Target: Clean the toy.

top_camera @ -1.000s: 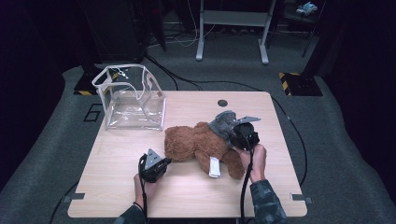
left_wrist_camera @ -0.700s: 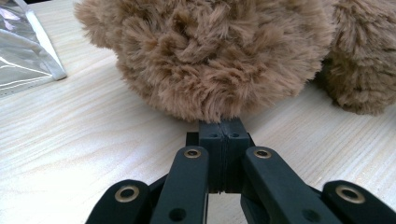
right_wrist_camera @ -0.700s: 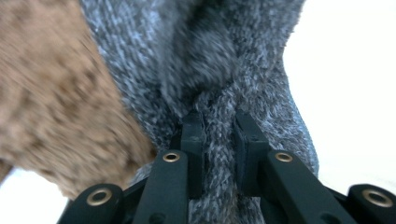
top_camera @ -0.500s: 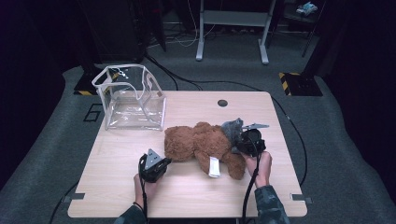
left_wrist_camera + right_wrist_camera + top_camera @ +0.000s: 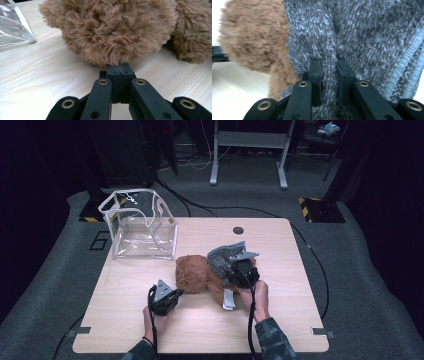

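Between the jaws of the right gripper (image 5: 329, 75) a fold of the grey knitted cloth (image 5: 367, 35) is pinched, the two black jaws standing close with the fuzzy fabric bunched in the narrow gap between them; the cloth spreads up and away beyond the jaw tips, and to the left of those jaws in the right gripper view the brown fur of the teddy bear (image 5: 249, 37) shows, touching the cloth's edge. In the high view the right gripper (image 5: 239, 268) sits over the bear's right half, with the grey cloth (image 5: 222, 255) draped on the bear just ahead of it and the person's right hand (image 5: 255, 295) behind it. The left gripper (image 5: 119, 72) has its jaws pressed flat together with nothing between them, their tips right at the underside of the teddy bear (image 5: 112, 30), whose round furry mass rises just ahead of them; whether the tips actually touch the fur I cannot tell. In the high view the left gripper (image 5: 165, 297) lies low on the wooden table (image 5: 280, 330), just beside the bear's (image 5: 192, 272) near left side. Farther ahead and to the left of that gripper stands a clear plastic bag (image 5: 140, 225), open at the top, apart from the bear
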Action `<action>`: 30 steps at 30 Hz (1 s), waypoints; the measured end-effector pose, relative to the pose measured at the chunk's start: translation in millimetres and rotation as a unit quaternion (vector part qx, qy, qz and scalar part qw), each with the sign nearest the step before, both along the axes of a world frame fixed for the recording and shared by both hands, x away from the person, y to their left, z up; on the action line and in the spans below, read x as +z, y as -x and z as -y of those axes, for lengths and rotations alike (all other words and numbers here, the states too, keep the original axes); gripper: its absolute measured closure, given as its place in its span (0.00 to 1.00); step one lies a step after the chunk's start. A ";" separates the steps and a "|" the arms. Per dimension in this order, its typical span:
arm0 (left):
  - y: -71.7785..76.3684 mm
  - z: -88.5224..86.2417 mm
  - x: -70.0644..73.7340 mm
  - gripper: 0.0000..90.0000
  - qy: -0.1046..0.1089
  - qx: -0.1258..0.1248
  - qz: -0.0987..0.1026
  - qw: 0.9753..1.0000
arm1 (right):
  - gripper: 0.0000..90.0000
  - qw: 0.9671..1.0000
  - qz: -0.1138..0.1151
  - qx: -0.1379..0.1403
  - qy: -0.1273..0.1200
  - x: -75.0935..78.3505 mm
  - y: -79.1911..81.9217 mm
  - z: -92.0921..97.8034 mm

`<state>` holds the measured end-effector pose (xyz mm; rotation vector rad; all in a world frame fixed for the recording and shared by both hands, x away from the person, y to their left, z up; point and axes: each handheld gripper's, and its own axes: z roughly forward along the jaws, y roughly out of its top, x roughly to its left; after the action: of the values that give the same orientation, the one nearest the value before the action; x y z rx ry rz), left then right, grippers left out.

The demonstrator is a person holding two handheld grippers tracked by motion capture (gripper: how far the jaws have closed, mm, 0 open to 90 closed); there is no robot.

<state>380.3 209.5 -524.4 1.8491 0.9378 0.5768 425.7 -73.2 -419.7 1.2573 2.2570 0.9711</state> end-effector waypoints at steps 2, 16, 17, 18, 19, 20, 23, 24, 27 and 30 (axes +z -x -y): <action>-0.1 0.2 -0.1 1.00 0.000 0.000 0.001 1.000 | 0.85 1.000 -0.006 0.009 -0.017 3.9 2.8 -2.1; 0.5 -0.6 0.4 1.00 0.002 -0.002 0.000 1.000 | 0.79 0.997 -0.003 0.079 -0.017 -1.3 9.7 -56.2; 0.5 -0.6 0.4 1.00 0.002 -0.002 0.000 1.000 | 0.79 0.997 -0.003 0.079 -0.017 -1.3 9.7 -56.2; 0.5 -0.8 0.6 1.00 0.001 -0.004 -0.002 1.000 | 0.68 0.998 0.012 0.069 -0.007 2.3 10.6 -53.3; 0.3 -0.7 0.5 1.00 0.000 -0.003 -0.001 1.000 | 0.68 0.998 0.012 0.069 -0.007 2.3 10.6 -53.3; 0.5 -0.9 0.4 1.00 -0.001 -0.003 0.000 1.000 | 0.49 0.998 0.024 0.059 0.004 5.7 11.8 -50.2; 0.5 -0.9 0.4 1.00 -0.002 -0.004 0.000 1.000 | 0.39 0.998 0.031 0.045 0.027 8.0 12.2 -50.0; 0.5 -0.9 0.4 1.00 -0.001 -0.004 0.000 1.000 | 0.35 0.997 0.031 0.051 0.043 7.5 8.9 -50.1; 0.4 -0.9 0.5 1.00 -0.002 -0.003 0.001 1.000 | 0.36 0.997 0.030 0.044 0.064 3.6 4.6 -53.4; 0.8 -0.9 0.6 1.00 -0.002 -0.005 -0.004 1.000 | 0.67 0.996 0.033 0.051 0.067 -5.5 4.0 -59.2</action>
<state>379.5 210.4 -523.7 1.8596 0.9331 0.5666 421.6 -14.1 -425.1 1.0477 2.3112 0.8674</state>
